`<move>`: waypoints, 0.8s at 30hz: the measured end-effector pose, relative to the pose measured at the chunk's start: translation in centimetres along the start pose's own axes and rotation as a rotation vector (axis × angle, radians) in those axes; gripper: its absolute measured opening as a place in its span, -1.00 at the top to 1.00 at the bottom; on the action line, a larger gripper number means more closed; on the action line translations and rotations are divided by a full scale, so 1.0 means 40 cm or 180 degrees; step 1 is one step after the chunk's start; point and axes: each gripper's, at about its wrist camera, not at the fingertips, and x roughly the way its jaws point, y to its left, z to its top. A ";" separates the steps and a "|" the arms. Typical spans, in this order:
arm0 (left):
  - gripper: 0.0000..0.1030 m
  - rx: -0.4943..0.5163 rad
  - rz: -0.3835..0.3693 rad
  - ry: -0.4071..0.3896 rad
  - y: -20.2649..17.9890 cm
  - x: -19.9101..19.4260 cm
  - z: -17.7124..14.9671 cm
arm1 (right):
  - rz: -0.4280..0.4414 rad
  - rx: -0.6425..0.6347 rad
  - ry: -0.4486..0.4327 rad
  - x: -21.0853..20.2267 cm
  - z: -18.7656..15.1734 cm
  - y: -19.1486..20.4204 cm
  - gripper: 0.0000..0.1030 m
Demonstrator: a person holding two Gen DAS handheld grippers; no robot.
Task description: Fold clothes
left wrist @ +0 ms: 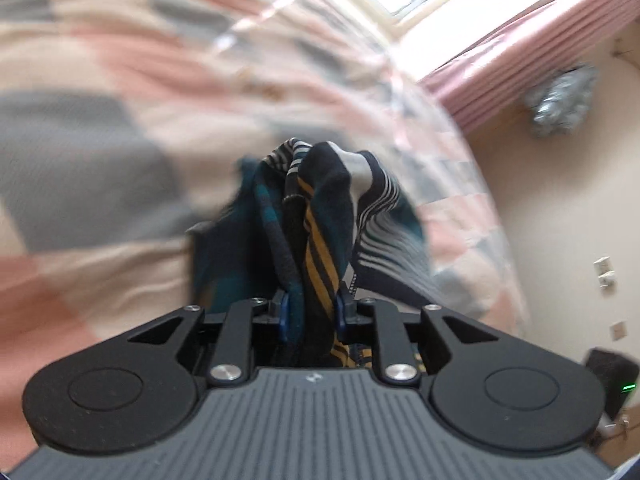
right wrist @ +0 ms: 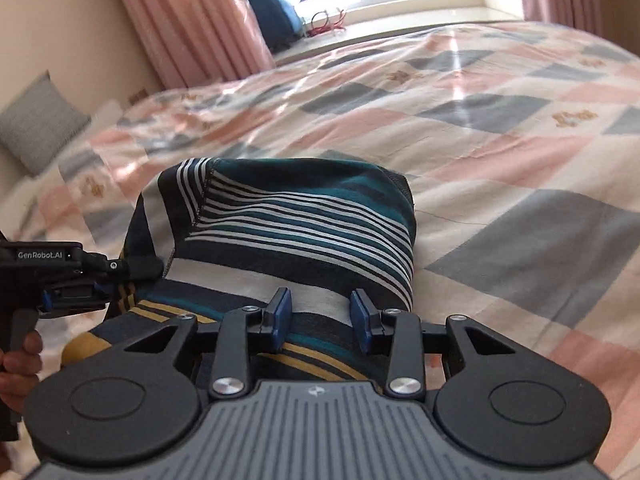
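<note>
Left gripper (left wrist: 311, 312) clenched on bunched striped shirt (right wrist: 304, 220); right gripper (right wrist: 320, 316) straddles it.
Right pads seemingly not pressing; a one-sided pull could drag the fold askew over the bedspread (right wrist: 500, 128).

The left gripper's (left wrist: 311, 314) jaws pinch a bunched striped garment (left wrist: 320, 220) above the blurred checked bedspread (left wrist: 100, 140).

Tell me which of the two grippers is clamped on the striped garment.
The left gripper: its blue pads pinch bunched folds of the striped garment. The right gripper has its pads apart, with the cloth lying unpinched between them.
</note>
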 end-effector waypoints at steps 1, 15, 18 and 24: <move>0.67 -0.0068 0.0015 -0.0004 0.021 -0.004 -0.009 | 0.0020 -0.0061 0.0015 0.014 -0.005 0.014 0.27; 0.55 0.0018 -0.0046 -0.0205 0.009 -0.093 0.040 | -0.0059 -0.0768 -0.0081 0.015 -0.065 0.114 0.25; 0.73 0.0197 -0.0247 -0.0447 -0.042 -0.147 0.063 | 0.0008 -0.0575 -0.0253 -0.046 -0.056 0.100 0.25; 1.00 0.0807 -0.0186 -0.0381 -0.110 0.003 0.119 | 0.0221 -0.0466 -0.0290 -0.112 -0.092 0.097 0.43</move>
